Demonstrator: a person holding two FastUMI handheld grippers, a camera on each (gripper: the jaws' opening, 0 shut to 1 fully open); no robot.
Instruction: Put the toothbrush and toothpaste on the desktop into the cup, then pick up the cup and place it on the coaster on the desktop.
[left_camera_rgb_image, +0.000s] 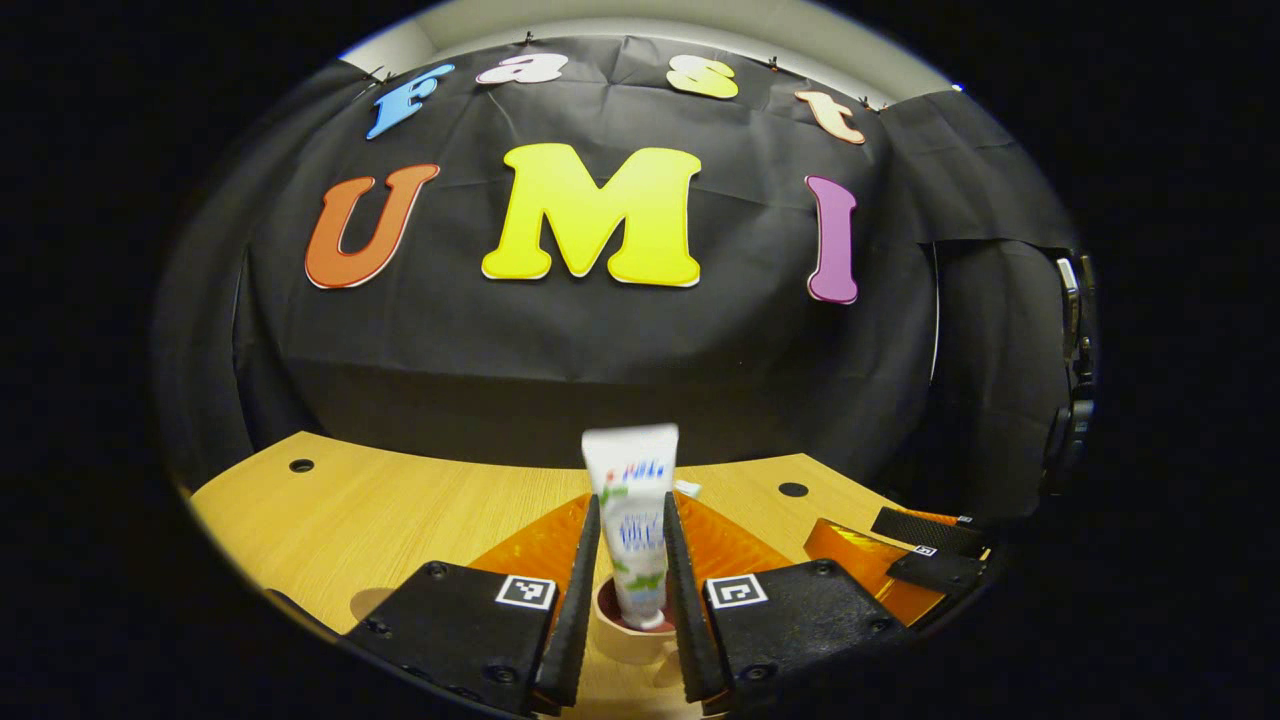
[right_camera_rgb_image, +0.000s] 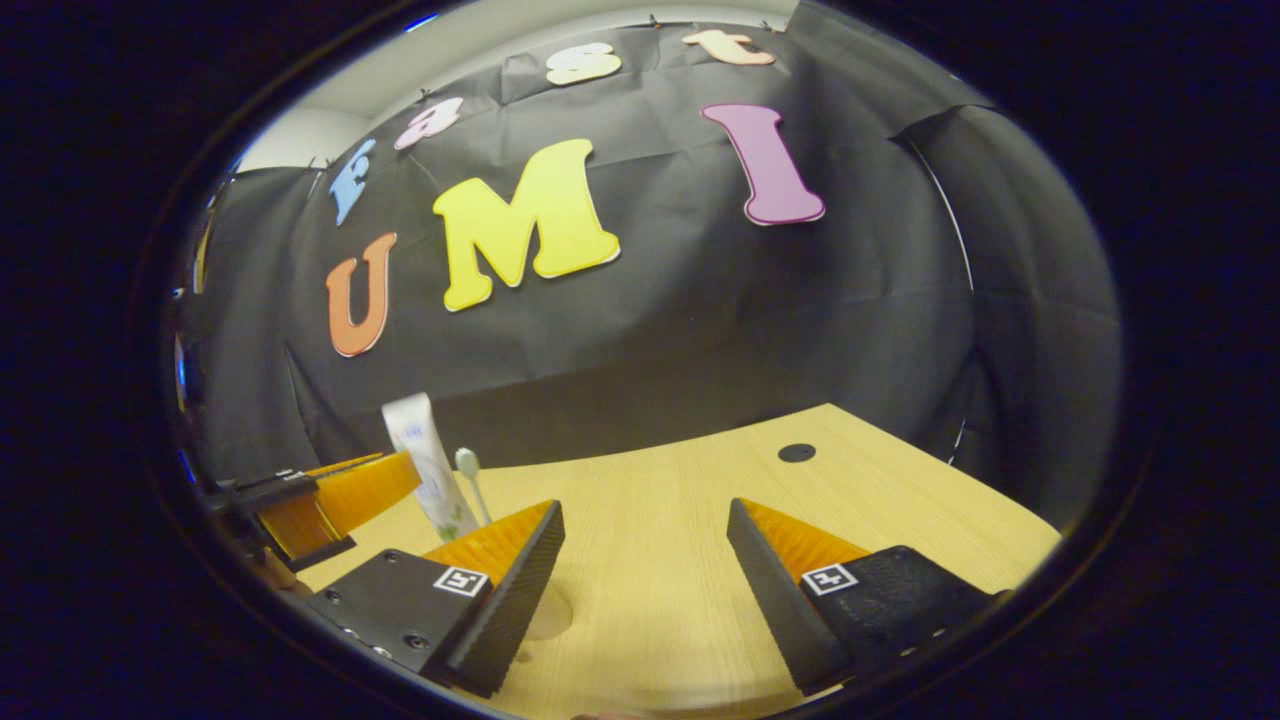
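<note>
Left tool is pinching the soft white plastic toothpaste tube upright, cap dipping into the light wooden cup at the tabletop's near edge; right tool is gaping, empty. Light, squashy tube: hold mid-body, gently.

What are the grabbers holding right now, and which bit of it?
The left gripper pinches the toothpaste tube by its lower body, cap down in the cup. The right gripper is open and holds nothing.
</note>
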